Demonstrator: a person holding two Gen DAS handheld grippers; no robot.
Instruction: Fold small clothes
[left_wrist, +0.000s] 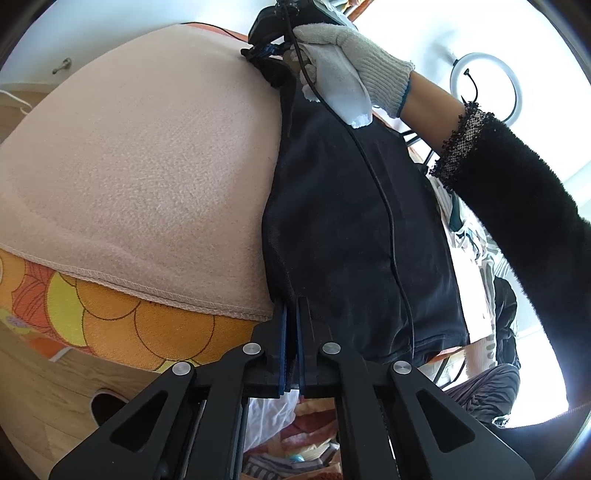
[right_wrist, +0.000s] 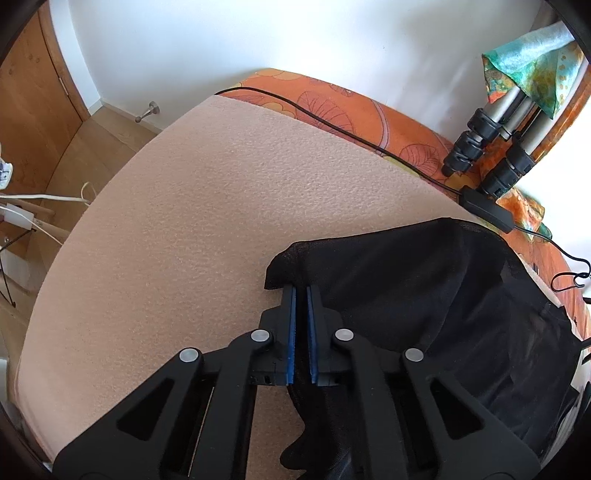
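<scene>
A: Where is the black cloth (left_wrist: 354, 221)?

B: It hangs stretched over the pink blanket (left_wrist: 140, 166), between the two tongs.

A: What does the left gripper (left_wrist: 292, 314) do?

B: Its blue pads are nearly shut, pinching the near edge of the cloth.

A: And the right gripper (right_wrist: 301, 291)?

B: Its pads are almost closed too, with only a thin gap. They pinch a cloth corner that droops over the tips. A gloved hand (left_wrist: 343, 55) holds that tool.

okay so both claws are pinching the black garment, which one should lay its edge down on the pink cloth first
Probably right. The right claw grips the black garment low over open pink cloth. The left claw grips its end near that cloth's hem, beside the orange sheet.
</scene>
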